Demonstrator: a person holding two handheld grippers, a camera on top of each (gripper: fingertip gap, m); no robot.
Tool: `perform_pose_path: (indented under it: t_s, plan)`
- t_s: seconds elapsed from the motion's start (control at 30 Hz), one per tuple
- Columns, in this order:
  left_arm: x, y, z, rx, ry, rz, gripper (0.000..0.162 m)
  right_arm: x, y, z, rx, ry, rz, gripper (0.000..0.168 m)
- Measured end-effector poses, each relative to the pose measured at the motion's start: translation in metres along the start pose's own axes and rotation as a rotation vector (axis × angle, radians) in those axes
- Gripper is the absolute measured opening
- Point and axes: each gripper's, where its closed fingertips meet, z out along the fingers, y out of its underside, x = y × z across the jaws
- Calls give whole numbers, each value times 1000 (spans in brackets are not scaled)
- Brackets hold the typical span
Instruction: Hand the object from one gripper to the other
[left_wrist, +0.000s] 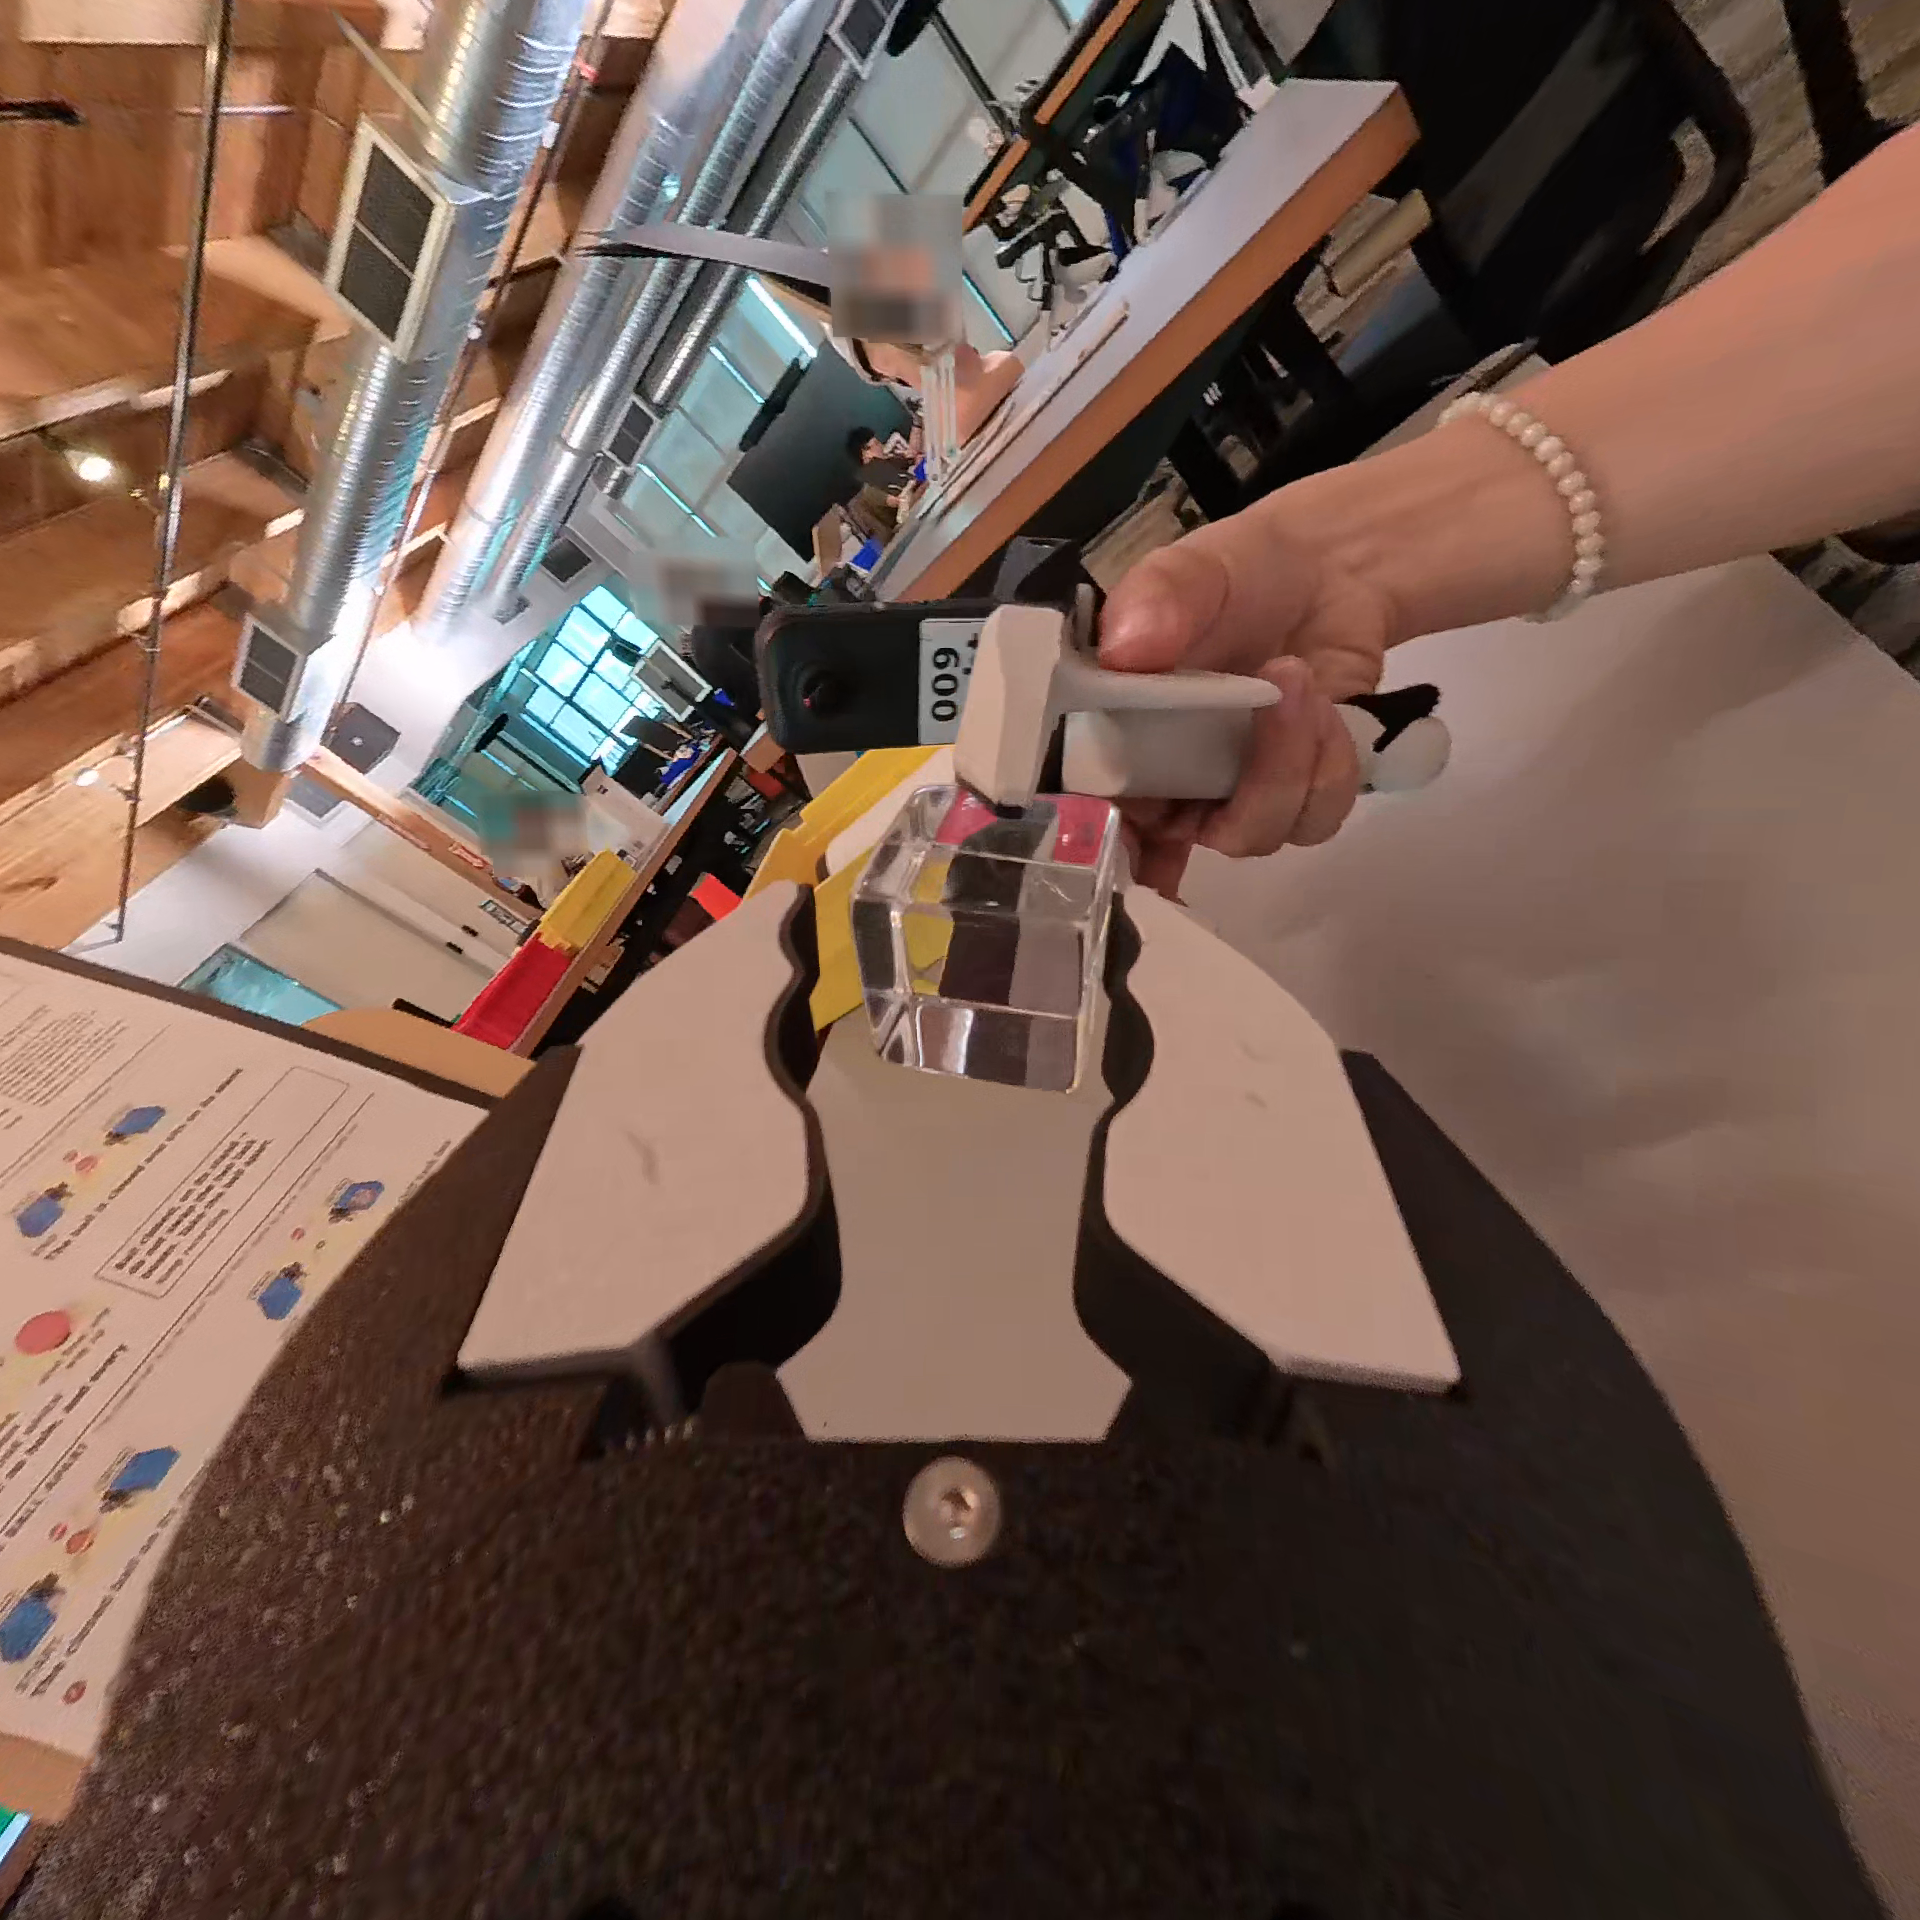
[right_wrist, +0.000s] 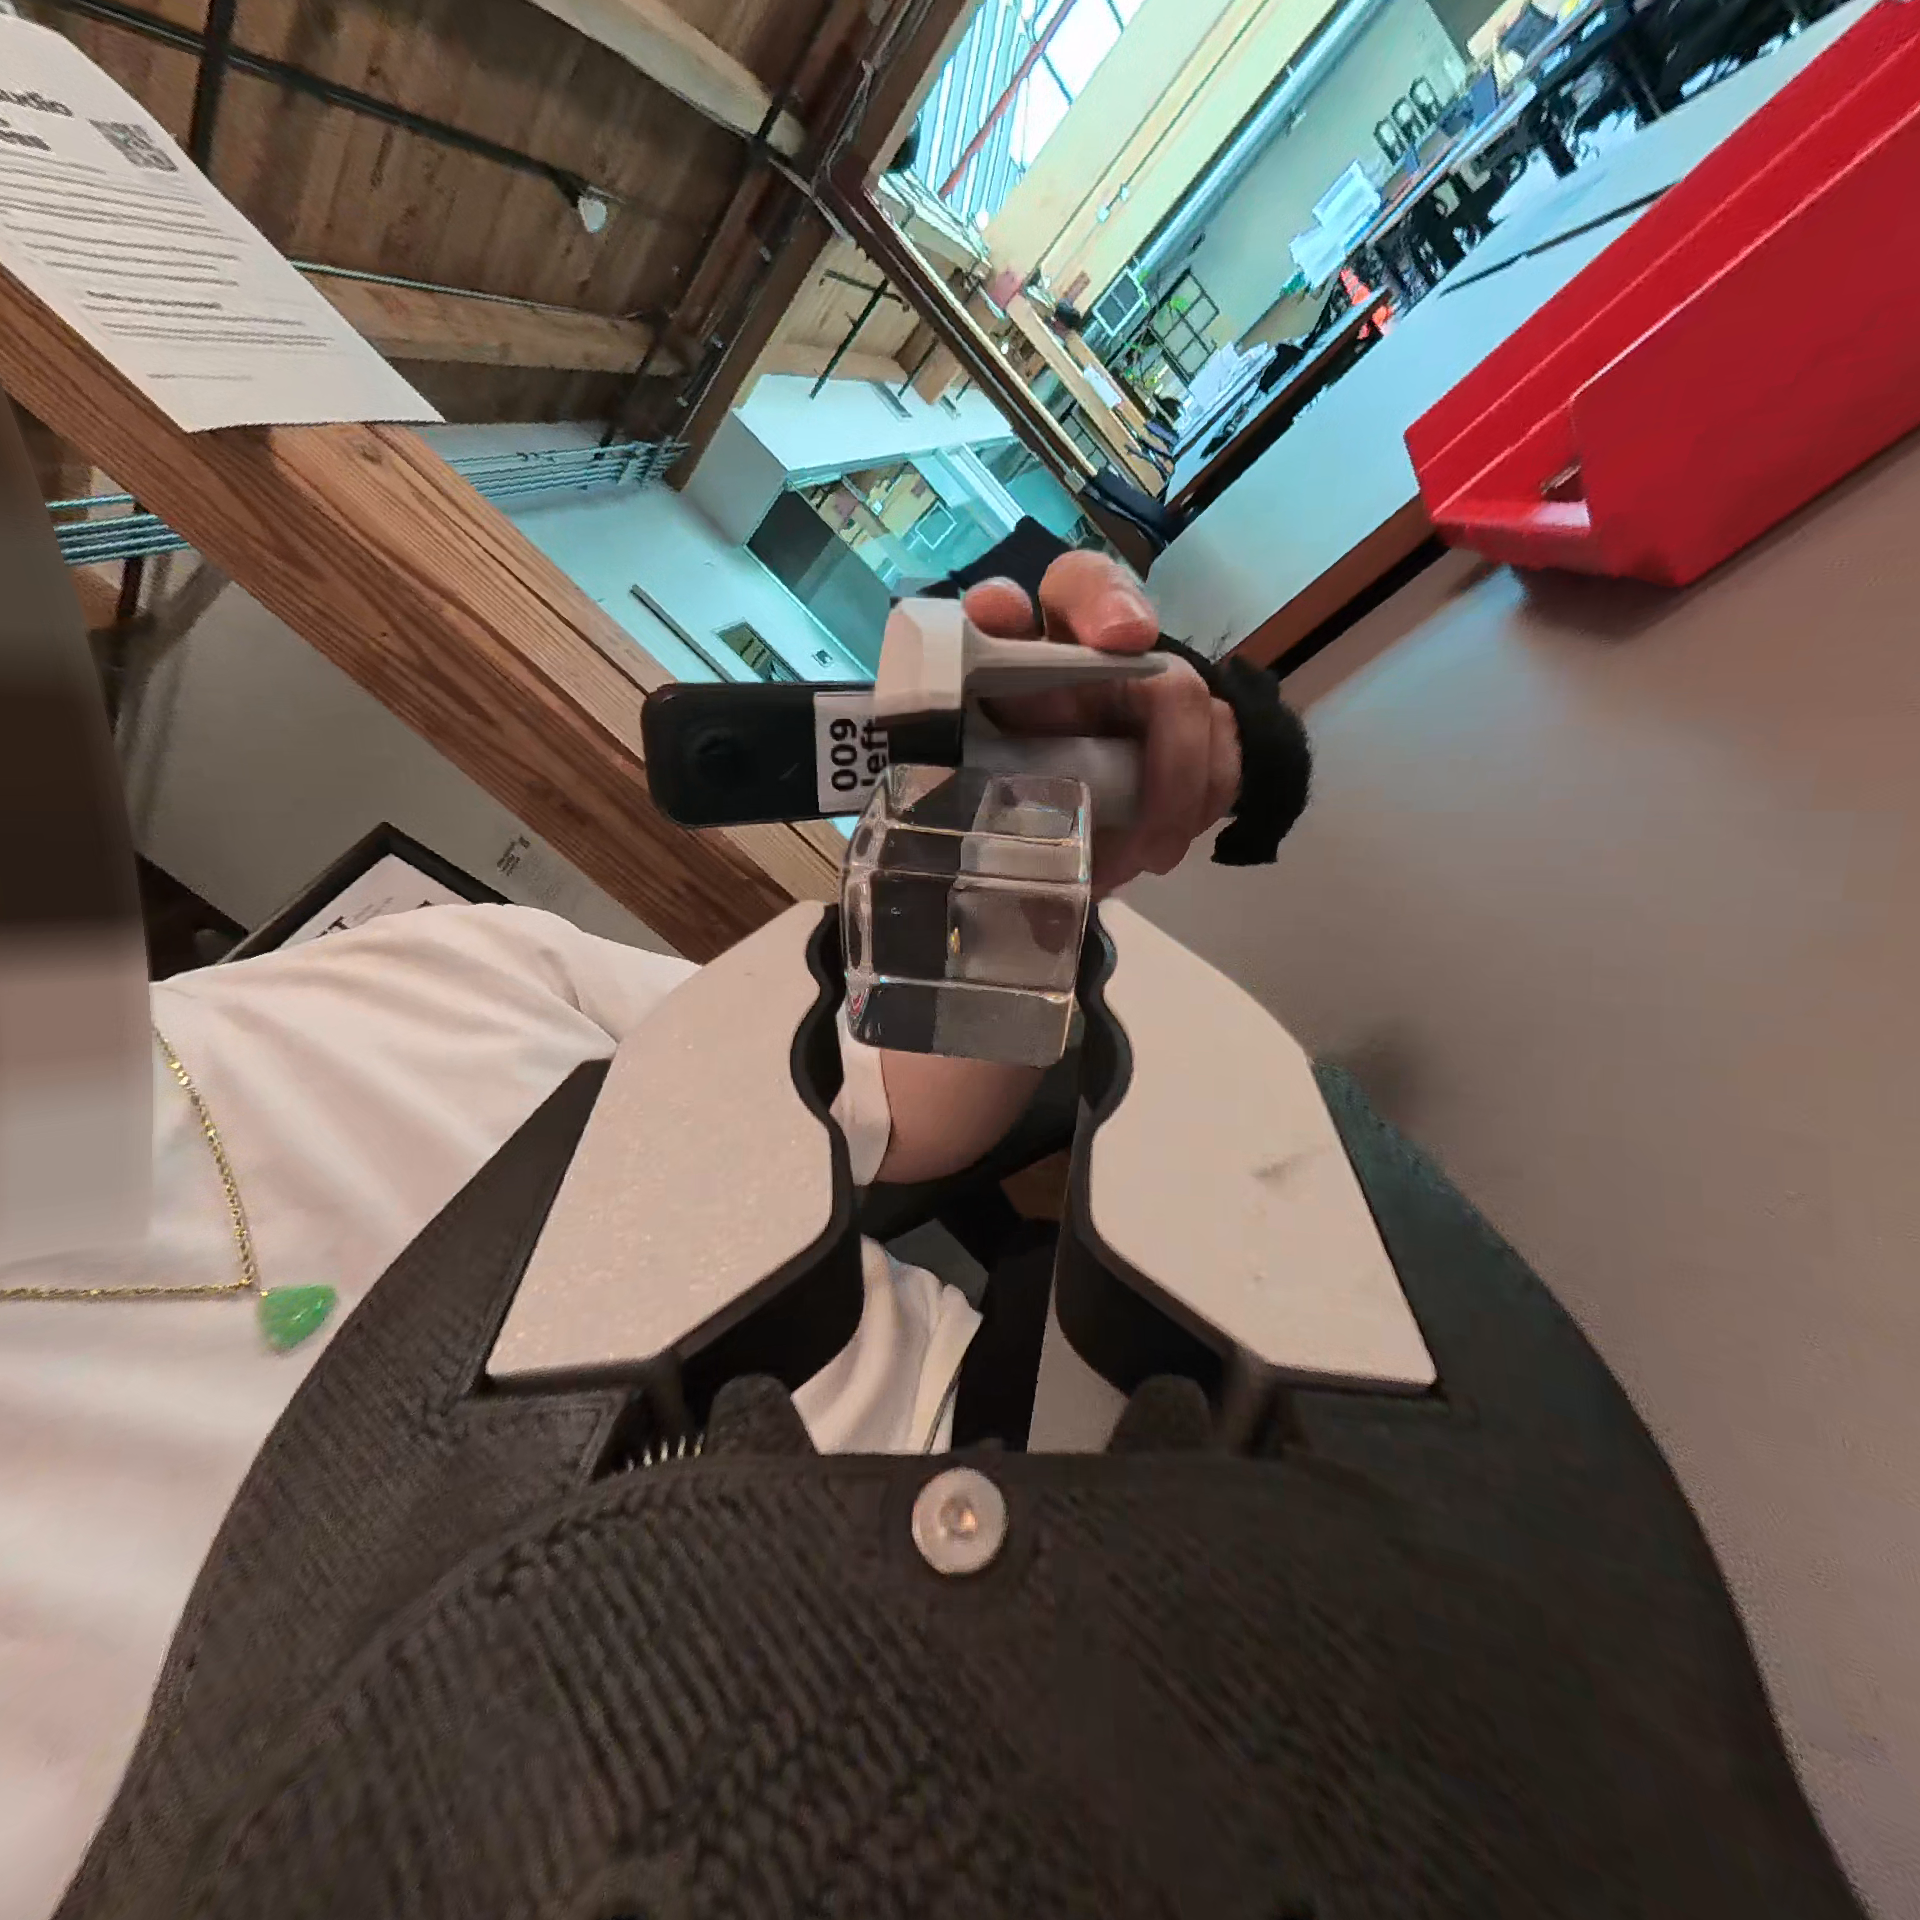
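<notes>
A clear acrylic cube (left_wrist: 982, 956) is held in the air between both grippers. In the left wrist view my left gripper (left_wrist: 961, 935) brackets the cube. Its right finger touches the cube and a narrow gap shows at its left finger. The right gripper's grey finger (left_wrist: 997, 717) rests on the cube's far top face, with a hand behind it. In the right wrist view my right gripper (right_wrist: 961, 935) is shut on the cube (right_wrist: 966, 914), with both fingertips against its sides. The left gripper's grey finger (right_wrist: 920, 665) and black camera (right_wrist: 727, 753) sit just beyond the cube.
A grey tabletop (left_wrist: 1558, 987) lies to the right, and it also shows in the right wrist view (right_wrist: 1558, 987). A red bin (right_wrist: 1683, 312) stands at its far edge. A printed sheet (left_wrist: 156, 1195) is at the left. A person in a white shirt (right_wrist: 364, 1039) is close by. Both grippers' tips are close together, under 4 cm apart.
</notes>
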Motion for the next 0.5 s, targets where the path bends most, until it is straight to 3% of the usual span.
perform_pose_path:
  t_s: [0.03, 0.3, 0.5]
  plan:
    - [3, 0, 0, -1, 19, 2, 49, 0, 2, 1, -14, 1, 2, 43]
    - [-1, 5, 6, -15, 11, -104, 44, 3, -7, -5, 46, 50, -23, 44]
    - [-22, 0, 5, 130, -23, -541, 44, 2, -28, -19, 186, 77, -164, 67]
